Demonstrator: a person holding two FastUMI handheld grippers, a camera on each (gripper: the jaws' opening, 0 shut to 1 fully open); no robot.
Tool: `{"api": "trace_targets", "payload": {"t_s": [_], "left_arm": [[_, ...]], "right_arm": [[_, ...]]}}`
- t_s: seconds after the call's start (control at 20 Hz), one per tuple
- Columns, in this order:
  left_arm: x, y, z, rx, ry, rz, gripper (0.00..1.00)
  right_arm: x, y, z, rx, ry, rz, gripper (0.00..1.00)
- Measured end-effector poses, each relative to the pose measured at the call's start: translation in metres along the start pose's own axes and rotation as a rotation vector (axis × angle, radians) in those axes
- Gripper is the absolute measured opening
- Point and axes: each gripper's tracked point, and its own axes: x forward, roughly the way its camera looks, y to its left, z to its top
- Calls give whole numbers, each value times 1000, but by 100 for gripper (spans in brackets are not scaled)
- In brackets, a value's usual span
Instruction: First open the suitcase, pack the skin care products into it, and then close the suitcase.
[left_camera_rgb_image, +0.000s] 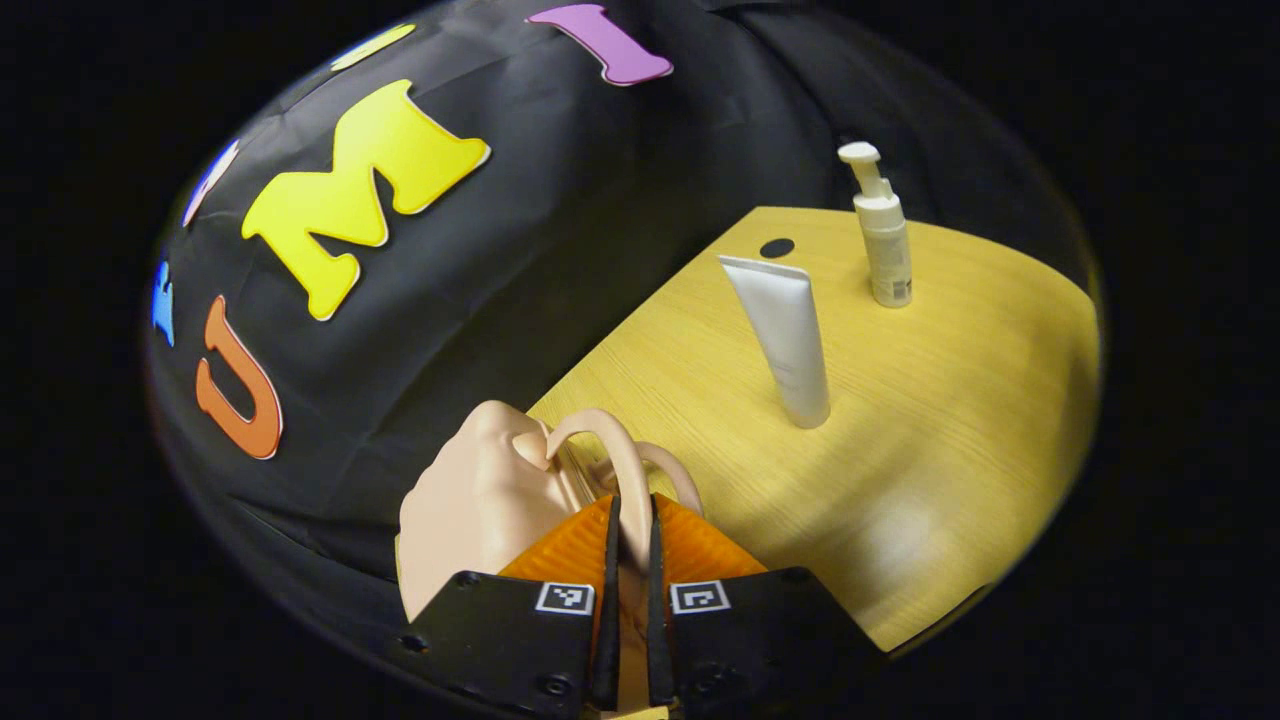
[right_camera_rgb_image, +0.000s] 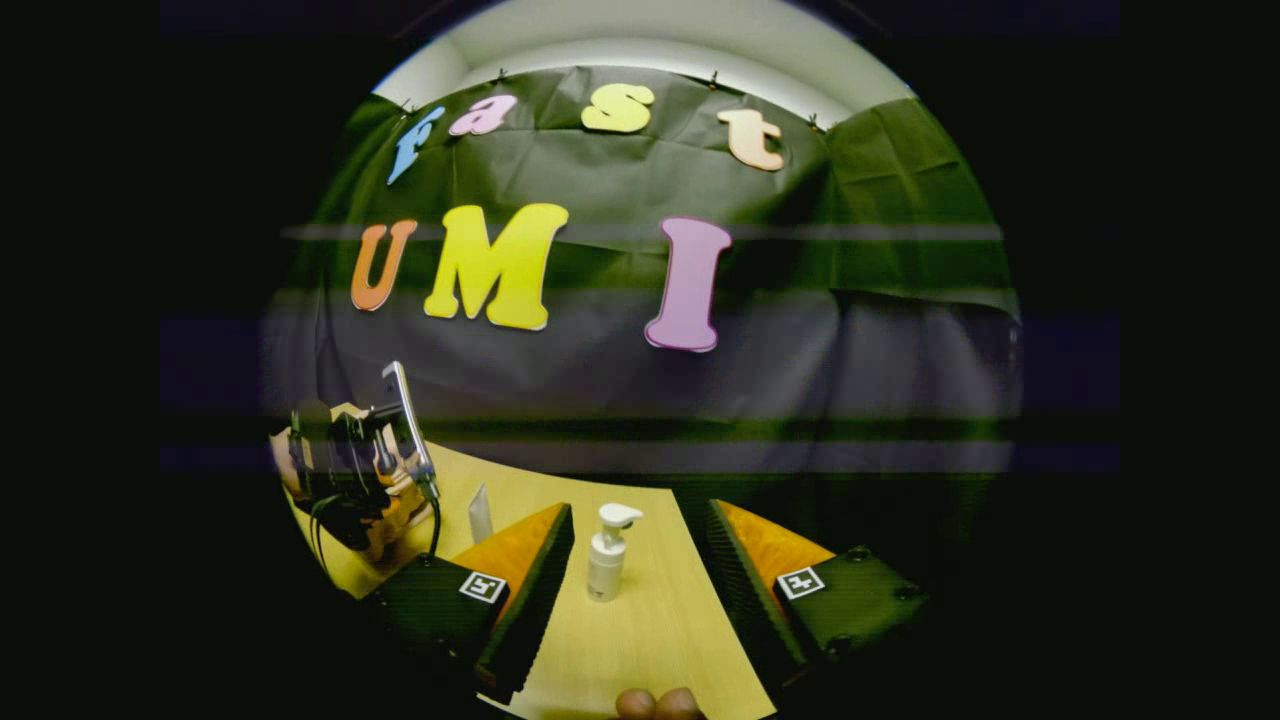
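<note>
Desk: your wooden desk (left_camera_rgb_image: 930, 450) runs to the black cloth wall (left_camera_rgb_image: 560, 200).
Suitcase: pale case (left_camera_rgb_image: 480, 500) at desk's near edge, your left gripper (left_camera_rgb_image: 628, 545) clamped on its handle (left_camera_rgb_image: 620, 460).
Products: tube (left_camera_rgb_image: 785, 340) and pump bottle (left_camera_rgb_image: 882, 235) upright toward far corner, apart.
Right gripper (right_camera_rgb_image: 640, 570): jaws wide, bottle ahead between them.

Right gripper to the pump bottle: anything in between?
Nothing visible. The right gripper is open and the pump bottle stands upright straight ahead between its fingers on bare table. The tube stands off to the side.
</note>
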Motion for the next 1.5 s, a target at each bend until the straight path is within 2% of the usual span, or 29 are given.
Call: {"api": "trace_targets", "payload": {"t_s": [0.15, 0.3, 0.45, 0.6, 0.8, 1.0, 1.1, 1.25, 1.5], "left_arm": [[-20, 24, 15, -43, -67, 45, 12], [-40, 64, 26, -151, -125, 92, 12], [-73, 125, 32, -280, -209, 172, 11], [-106, 202, 14, -377, -278, 273, 9], [-127, 308, -41, -438, -298, 435, 6], [-118, 374, -145, -618, -263, 525, 7], [-90, 395, -194, -688, -202, 533, 8], [-40, 406, -254, -812, -138, 475, 8], [37, 366, -331, -932, 9, 365, 8]], "right_arm": [[-2, 14, 14, -10, -22, 21, 80], [-6, 33, 30, -19, -46, 43, 80], [-9, 55, 45, -27, -65, 68, 80], [-12, 77, 67, -29, -101, 81, 80], [-16, 111, 86, -37, -128, 108, 80], [-21, 143, 95, -58, -130, 114, 80], [-22, 158, 95, -80, -119, 112, 80], [-23, 182, 93, -116, -97, 114, 80], [-24, 215, 92, -184, -69, 116, 80]]}}
